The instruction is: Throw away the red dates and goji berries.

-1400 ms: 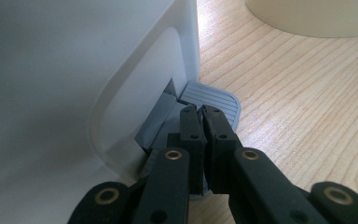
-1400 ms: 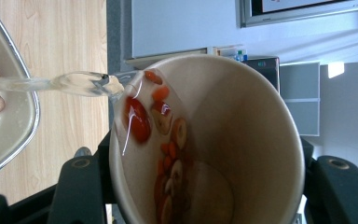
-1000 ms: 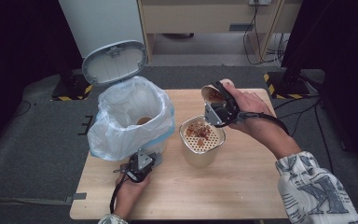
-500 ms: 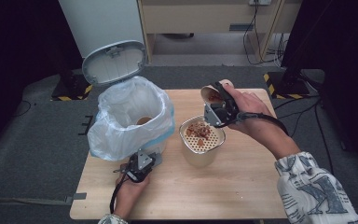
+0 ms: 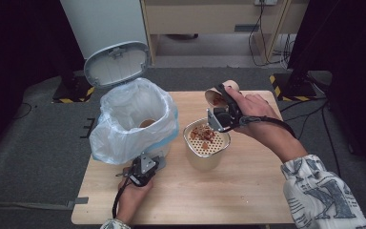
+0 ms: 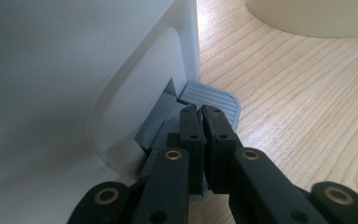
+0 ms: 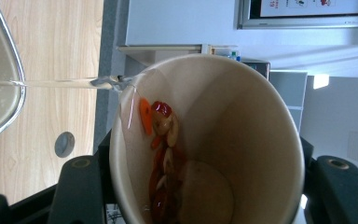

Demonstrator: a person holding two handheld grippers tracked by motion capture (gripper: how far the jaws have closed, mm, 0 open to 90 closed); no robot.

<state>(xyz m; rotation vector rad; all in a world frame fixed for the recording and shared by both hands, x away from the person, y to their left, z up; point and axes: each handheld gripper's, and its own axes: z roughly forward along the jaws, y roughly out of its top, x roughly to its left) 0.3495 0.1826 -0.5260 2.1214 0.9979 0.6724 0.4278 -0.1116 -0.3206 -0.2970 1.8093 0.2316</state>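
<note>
A white pedal bin (image 5: 164, 148) lined with a clear bag (image 5: 124, 138) stands on the left of the wooden table (image 5: 248, 191), its lid (image 5: 116, 64) raised. My left gripper (image 5: 145, 167) is shut, with its tips (image 6: 200, 112) resting on the bin's grey pedal (image 6: 216, 100). My right gripper (image 5: 221, 112) is shut on a paper cup (image 5: 217, 95), tilted over a beige container with a perforated strainer (image 5: 205, 140). Wet food scraps (image 7: 161, 140) cling inside the cup (image 7: 242, 130). A thin stream of liquid (image 7: 60, 84) runs from its lip toward the container's rim (image 7: 14, 93).
Food bits lie on the strainer (image 5: 201, 132). Something brown and round sits in the bag (image 5: 146, 123). A tall white appliance (image 5: 105, 24) stands behind the table, and floor stands with striped feet (image 5: 286, 81) are to the right. Bare wood lies along the table's near edge.
</note>
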